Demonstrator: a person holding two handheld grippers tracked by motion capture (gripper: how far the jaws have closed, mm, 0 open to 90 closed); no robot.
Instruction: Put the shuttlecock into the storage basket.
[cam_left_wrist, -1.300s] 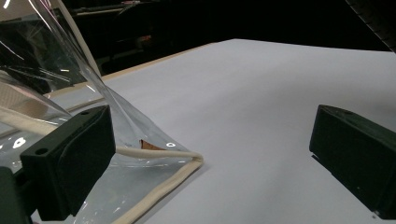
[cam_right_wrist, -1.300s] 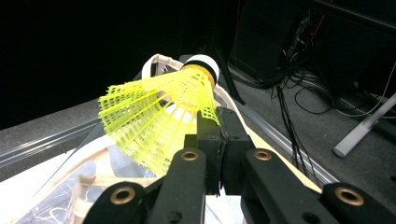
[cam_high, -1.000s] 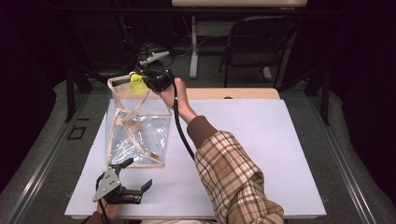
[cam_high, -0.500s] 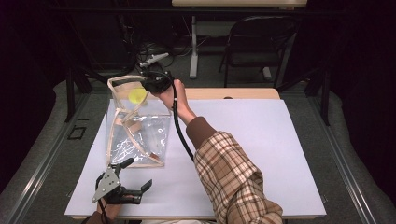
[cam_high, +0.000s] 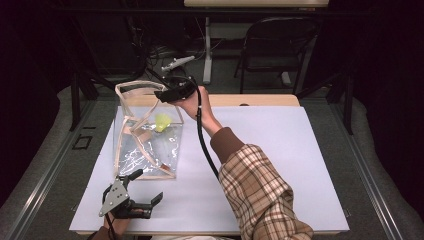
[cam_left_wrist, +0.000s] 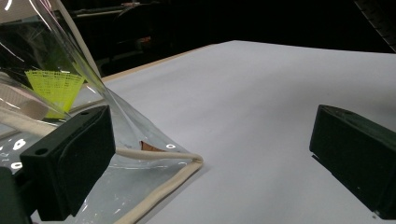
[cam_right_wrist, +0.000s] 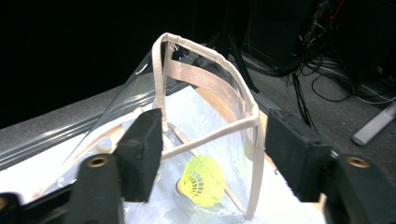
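Shuttlecock (cam_high: 162, 122), yellow, inside clear bag (cam_high: 145, 145) at upper left of bench (cam_high: 280, 165); right tongs (cam_high: 167, 95) wide open above bag's rim, left tongs (cam_high: 145, 192) wide open, empty, lower left.

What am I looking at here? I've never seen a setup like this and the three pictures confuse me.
No robot here: a person at a table holds a hand-operated claw in each hand. The high view looks down from above the person's side. The other two pictures come from small cameras riding on each claw, looking out between its two black jaws.

On the white table top stands a clear plastic bag with cream fabric trim. Inside it is a yellow shuttlecock.

The right claw, at the end of the plaid sleeve, hovers above the bag's open top with its jaws apart, holding nothing; its own view looks down into the bag at the shuttlecock. The left claw sits near the bag's front corner, also open and empty.
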